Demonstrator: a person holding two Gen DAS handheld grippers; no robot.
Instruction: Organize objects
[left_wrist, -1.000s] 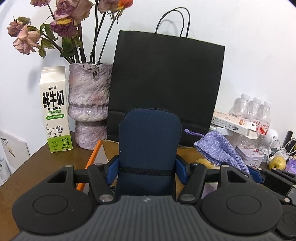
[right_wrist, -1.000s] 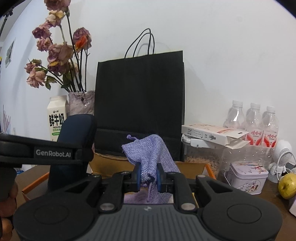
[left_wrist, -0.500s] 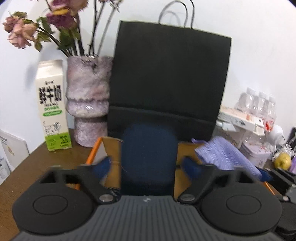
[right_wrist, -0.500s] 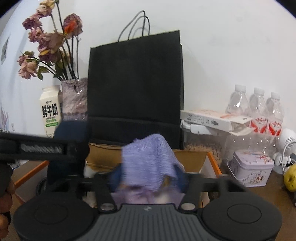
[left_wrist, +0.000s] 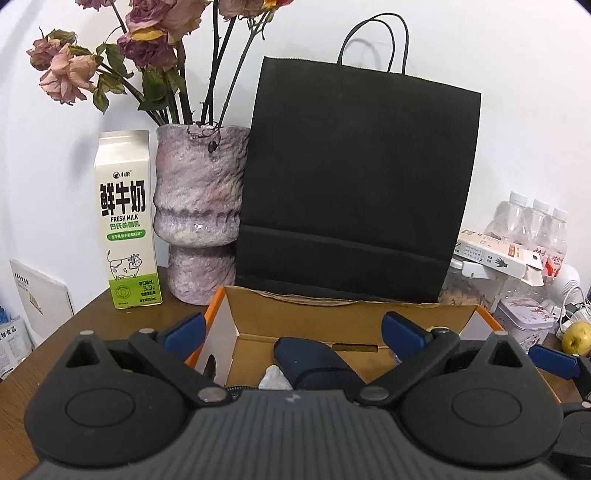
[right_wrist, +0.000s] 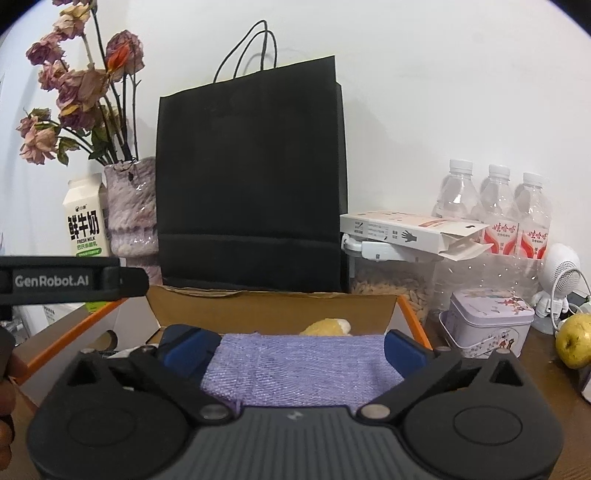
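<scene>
Navy pouch (left_wrist: 314, 363) lies in the cardboard box (left_wrist: 332, 325), below the left gripper (left_wrist: 291, 332); lilac bag (right_wrist: 303, 365) below the right gripper (right_wrist: 295, 349). Both jaws just opened wide, pads clear.

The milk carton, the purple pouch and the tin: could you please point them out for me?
milk carton (left_wrist: 125, 218), left wrist view, on its printed front.
purple pouch (right_wrist: 299, 365), right wrist view, mid cloth.
tin (right_wrist: 487, 328), right wrist view, on its side wall.
</scene>
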